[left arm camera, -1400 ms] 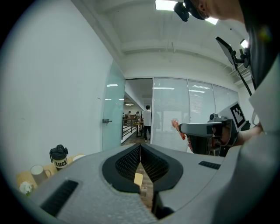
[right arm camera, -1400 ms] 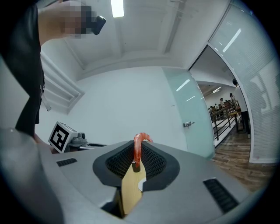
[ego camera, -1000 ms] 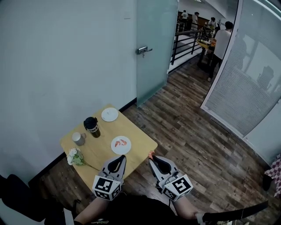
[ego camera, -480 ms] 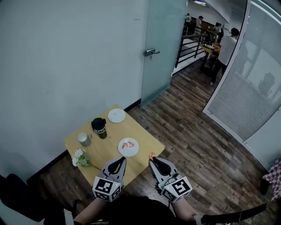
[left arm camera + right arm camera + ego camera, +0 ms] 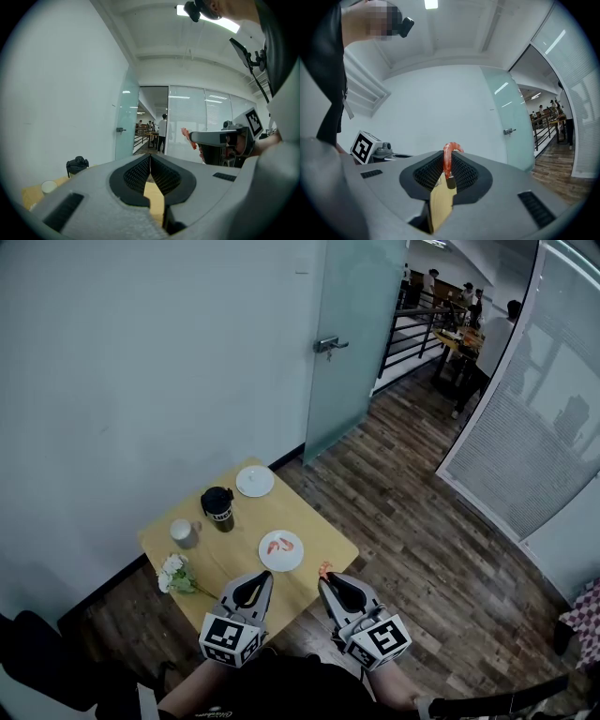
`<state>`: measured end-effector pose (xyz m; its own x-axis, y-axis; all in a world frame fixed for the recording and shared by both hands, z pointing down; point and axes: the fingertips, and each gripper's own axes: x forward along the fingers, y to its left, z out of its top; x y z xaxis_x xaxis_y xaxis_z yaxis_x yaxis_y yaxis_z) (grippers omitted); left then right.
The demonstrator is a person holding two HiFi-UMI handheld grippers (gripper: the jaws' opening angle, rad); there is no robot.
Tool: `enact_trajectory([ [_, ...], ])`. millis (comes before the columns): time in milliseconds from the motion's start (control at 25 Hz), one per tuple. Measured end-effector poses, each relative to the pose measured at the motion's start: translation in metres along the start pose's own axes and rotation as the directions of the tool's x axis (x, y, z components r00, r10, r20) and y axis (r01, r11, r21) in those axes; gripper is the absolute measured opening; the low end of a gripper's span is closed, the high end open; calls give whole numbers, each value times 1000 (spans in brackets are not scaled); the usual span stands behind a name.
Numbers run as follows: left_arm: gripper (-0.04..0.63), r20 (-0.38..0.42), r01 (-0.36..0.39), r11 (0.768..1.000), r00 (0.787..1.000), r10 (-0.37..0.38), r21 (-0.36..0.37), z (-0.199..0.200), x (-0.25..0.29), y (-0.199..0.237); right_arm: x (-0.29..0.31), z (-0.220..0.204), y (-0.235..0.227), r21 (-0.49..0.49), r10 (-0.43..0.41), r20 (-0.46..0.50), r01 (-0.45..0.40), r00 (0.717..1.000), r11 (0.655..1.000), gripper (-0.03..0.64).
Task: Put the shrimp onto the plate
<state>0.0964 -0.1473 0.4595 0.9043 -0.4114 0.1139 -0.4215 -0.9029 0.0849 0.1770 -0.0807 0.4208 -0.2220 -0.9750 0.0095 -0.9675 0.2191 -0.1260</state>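
Table (image 5: 323,538) and plate (image 5: 293,562) sit nearer now; right gripper (image 5: 326,577), jaws part-closed, pinches the shrimp (image 5: 448,159) mid-body short of the plate, probably light, soft and slippery; left gripper (image 5: 266,576) closed, empty.

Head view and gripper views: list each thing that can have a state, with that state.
Left gripper, shut, empty.
Right gripper, shut on a shrimp.
Near plate, on the table, holds shrimp pieces.
Far plate, empty.
Black cup, upright, lid on.
Small cup, upright.
Flowers, lying flat.
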Motion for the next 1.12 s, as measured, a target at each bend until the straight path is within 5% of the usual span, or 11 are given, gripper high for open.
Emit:
enact_trajectory([
  [600,5,-51,-28,999,998,26,-36,-18,5,26,40,-25,-4,15,51,-83,-50,995,999,51],
  [1120,5,-70,-73,994,995,67,-81,-25,12,54,94,-94,-28,-6,80,-280,-85,957,996,51],
])
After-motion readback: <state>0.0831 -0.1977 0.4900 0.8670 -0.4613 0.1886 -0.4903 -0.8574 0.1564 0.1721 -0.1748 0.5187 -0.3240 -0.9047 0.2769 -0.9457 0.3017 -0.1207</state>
